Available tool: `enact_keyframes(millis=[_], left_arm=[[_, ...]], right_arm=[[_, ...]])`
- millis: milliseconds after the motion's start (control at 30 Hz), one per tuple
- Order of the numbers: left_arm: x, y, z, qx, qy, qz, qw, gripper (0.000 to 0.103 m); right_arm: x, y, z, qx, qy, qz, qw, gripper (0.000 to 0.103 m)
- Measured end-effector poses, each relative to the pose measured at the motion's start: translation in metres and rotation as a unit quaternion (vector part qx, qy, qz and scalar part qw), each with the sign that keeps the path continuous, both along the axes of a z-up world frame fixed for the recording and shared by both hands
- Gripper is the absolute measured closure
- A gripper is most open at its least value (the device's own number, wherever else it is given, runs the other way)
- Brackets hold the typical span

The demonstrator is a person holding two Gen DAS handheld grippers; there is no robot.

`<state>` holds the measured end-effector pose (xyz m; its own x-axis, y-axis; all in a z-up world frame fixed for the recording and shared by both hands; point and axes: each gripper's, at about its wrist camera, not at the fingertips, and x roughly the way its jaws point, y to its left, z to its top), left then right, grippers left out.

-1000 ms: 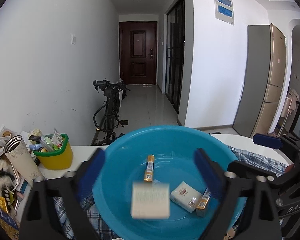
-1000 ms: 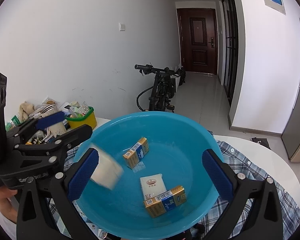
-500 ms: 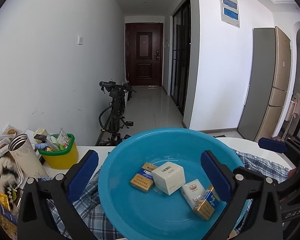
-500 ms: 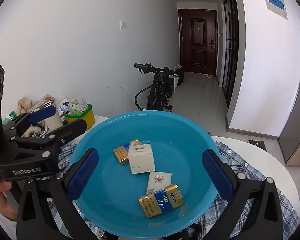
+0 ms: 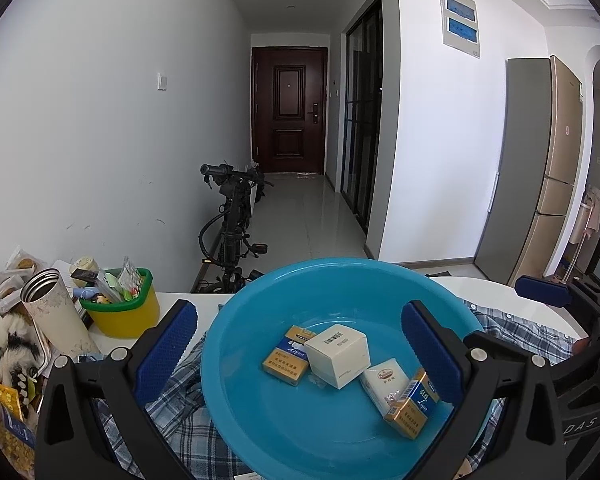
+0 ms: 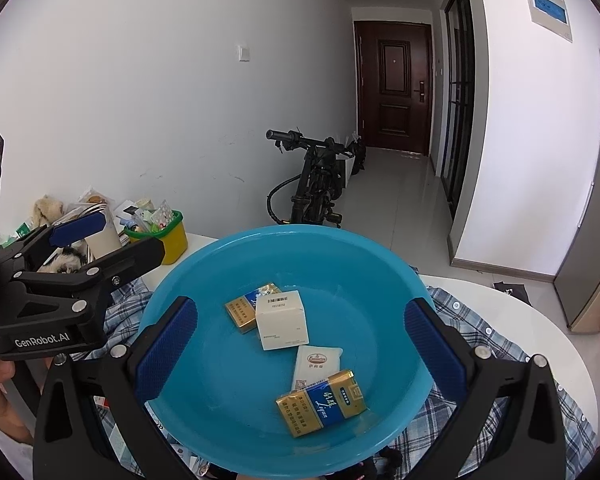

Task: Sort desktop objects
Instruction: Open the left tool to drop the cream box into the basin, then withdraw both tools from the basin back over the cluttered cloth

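Note:
A blue basin (image 5: 260,432) (image 6: 364,256) sits on a plaid shirt on the white table. In it lie a white cube box (image 5: 337,355) (image 6: 282,319), two gold-and-blue cigarette packs (image 5: 286,360) (image 5: 412,408) (image 6: 242,310) (image 6: 322,402) and a white soft pack (image 5: 384,382) (image 6: 318,362). My left gripper (image 5: 300,344) is open and empty above the basin's near side. My right gripper (image 6: 300,340) is open and empty over the basin. The left gripper shows at the left of the right wrist view (image 6: 112,248).
A yellow-green tub (image 5: 120,308) (image 6: 168,236) of small items and a steel cup (image 5: 56,316) stand left of the basin among snack bags and a plush toy. The plaid shirt (image 5: 172,412) (image 6: 496,344) spreads under the basin. A bicycle (image 5: 232,224) stands beyond the table.
The white cube box fell from the air into the basin and came to rest against a cigarette pack. Both grippers stayed open; the left one rose slightly.

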<state>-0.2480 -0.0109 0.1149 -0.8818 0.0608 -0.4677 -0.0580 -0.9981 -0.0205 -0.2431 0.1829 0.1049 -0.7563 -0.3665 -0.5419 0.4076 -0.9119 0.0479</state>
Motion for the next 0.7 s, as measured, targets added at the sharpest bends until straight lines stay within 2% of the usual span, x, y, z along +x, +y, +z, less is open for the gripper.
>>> enact_keyframes(millis=[400, 600, 700], left_arm=[[0.008, -0.002, 0.007, -0.008, 0.009, 0.003, 0.9999, 0.000], [0.015, -0.008, 0.012, -0.012, 0.009, 0.004, 0.9999, 0.000], [0.023, -0.014, 0.021, 0.007, 0.013, -0.002, 0.9999, 0.000]], right_arm=[[0.004, 0.002, 0.002, -0.006, 0.001, 0.000, 1.000, 0.000], [0.006, 0.001, 0.005, -0.035, -0.012, 0.021, 0.999, 0.000], [0.012, 0.003, 0.011, -0.041, -0.006, 0.024, 0.999, 0.000]])
